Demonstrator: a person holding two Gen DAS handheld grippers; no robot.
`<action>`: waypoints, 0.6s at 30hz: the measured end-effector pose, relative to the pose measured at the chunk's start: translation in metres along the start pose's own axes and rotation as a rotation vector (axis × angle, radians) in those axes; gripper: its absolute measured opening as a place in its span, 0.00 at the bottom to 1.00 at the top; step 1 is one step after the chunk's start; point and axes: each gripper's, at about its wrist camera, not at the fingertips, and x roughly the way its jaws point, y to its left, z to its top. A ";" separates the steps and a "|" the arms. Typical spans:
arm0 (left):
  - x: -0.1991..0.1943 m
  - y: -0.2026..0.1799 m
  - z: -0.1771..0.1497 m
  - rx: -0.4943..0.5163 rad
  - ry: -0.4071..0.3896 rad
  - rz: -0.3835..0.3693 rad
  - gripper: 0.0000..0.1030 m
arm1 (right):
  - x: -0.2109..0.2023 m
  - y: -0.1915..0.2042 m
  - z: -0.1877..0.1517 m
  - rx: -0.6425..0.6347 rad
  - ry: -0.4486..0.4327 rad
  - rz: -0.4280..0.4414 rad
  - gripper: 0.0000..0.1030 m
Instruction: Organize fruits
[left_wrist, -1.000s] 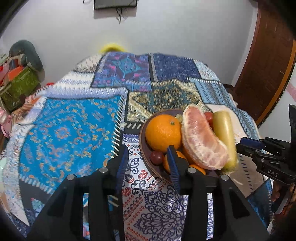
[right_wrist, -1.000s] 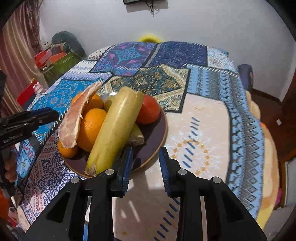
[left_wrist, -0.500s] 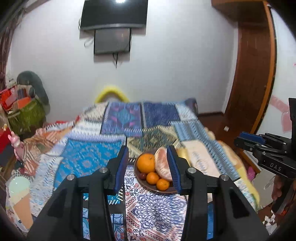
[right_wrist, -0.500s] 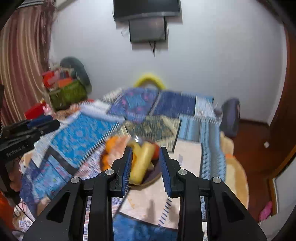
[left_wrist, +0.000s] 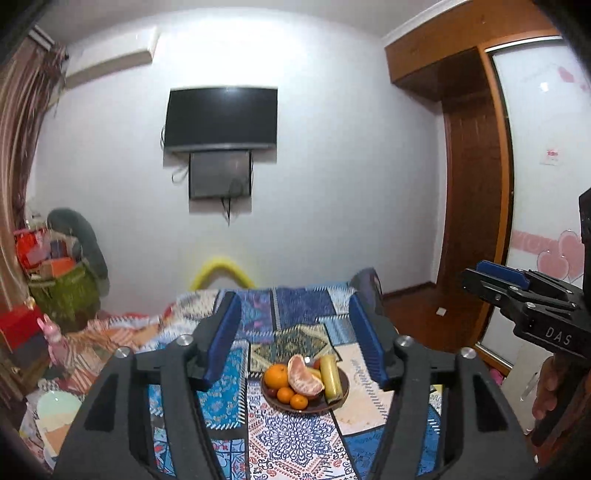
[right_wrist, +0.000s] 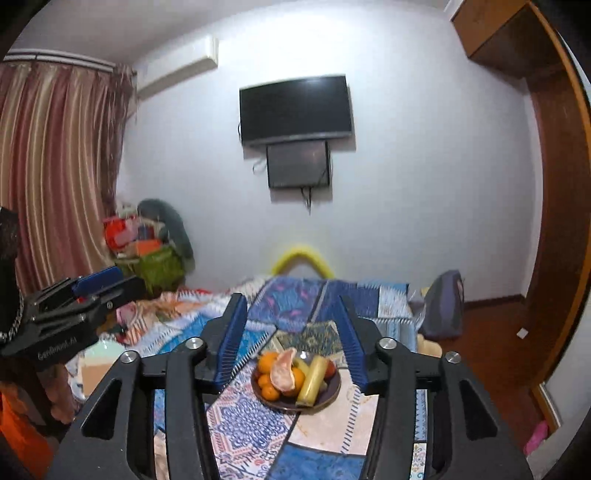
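A dark brown plate (left_wrist: 341, 393) (right_wrist: 330, 387) sits on the patchwork bedspread (left_wrist: 291, 443) (right_wrist: 255, 417), holding oranges (left_wrist: 276, 374) (right_wrist: 267, 362), a peeled pomelo segment (left_wrist: 303, 376) (right_wrist: 282, 373), a banana (left_wrist: 330, 376) (right_wrist: 312, 380) and small red fruits. My left gripper (left_wrist: 295, 339) is open and empty, held high and well back from the plate. My right gripper (right_wrist: 293, 332) is open and empty, also far back; it shows from the side in the left wrist view (left_wrist: 498, 278). The left gripper shows in the right wrist view (right_wrist: 99, 284).
A TV (left_wrist: 221, 118) (right_wrist: 295, 107) hangs on the far wall. A wooden wardrobe (left_wrist: 469, 192) stands at the right. A cluttered green basket (left_wrist: 62, 291) (right_wrist: 155, 266) and a curtain (right_wrist: 55, 166) are at the left. A backpack (right_wrist: 443, 306) leans by the bed.
Both grippers have pulled far back and up from the plate, which now looks small and distant. Both jaws have opened wider. The fruit has not moved.
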 end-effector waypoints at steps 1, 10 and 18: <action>-0.003 -0.002 0.001 0.004 -0.007 0.002 0.64 | -0.005 0.002 0.001 0.001 -0.015 -0.002 0.53; -0.025 -0.012 0.002 0.014 -0.033 0.002 0.84 | -0.022 0.023 -0.002 -0.020 -0.095 -0.036 0.81; -0.031 -0.005 0.000 -0.015 -0.042 0.016 0.97 | -0.028 0.024 -0.006 -0.011 -0.115 -0.080 0.96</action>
